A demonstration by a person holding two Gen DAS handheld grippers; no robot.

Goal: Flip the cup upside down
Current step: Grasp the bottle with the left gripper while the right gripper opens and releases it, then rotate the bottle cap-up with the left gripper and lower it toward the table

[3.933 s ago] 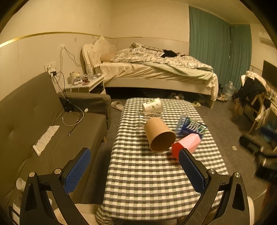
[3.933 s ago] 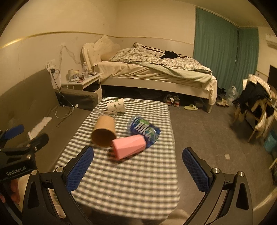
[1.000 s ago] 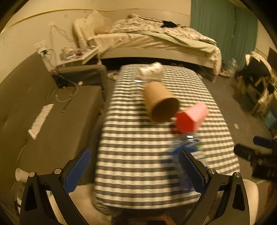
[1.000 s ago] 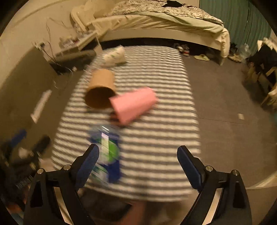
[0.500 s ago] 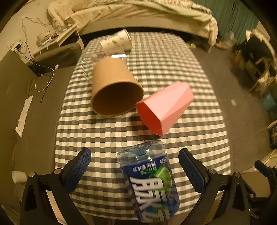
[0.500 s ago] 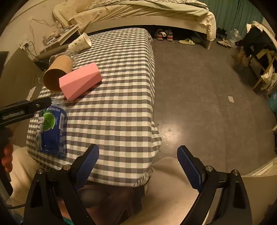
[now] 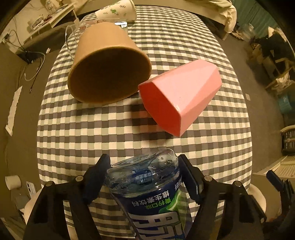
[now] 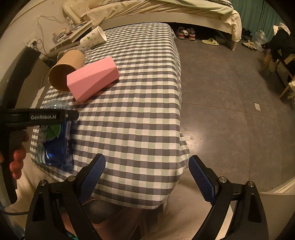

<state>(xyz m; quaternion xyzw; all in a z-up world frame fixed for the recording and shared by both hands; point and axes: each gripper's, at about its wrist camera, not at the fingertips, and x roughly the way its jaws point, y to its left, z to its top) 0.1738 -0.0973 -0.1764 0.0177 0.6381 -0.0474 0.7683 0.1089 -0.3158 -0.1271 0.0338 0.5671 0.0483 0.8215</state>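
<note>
A clear plastic cup with a blue and green label (image 7: 154, 199) lies on its side at the near edge of the checked table (image 7: 92, 136). My left gripper (image 7: 144, 171) is shut on it, one finger on each side near its closed end. The right wrist view shows the same cup (image 8: 55, 144) under the left gripper's arm (image 8: 42, 117). My right gripper (image 8: 146, 175) is open and empty, off the table's near right corner.
A brown paper cup (image 7: 107, 68) and a pink faceted cup (image 7: 180, 94) lie on their sides mid-table, touching. A white printed cup (image 7: 116, 11) and a clear glass (image 7: 73, 37) lie at the far end. A sofa stands left, a bed behind, bare floor (image 8: 230, 92) right.
My left gripper has moved in around the blue-labelled cup and closed on it. My right gripper has stayed open off the table's corner.
</note>
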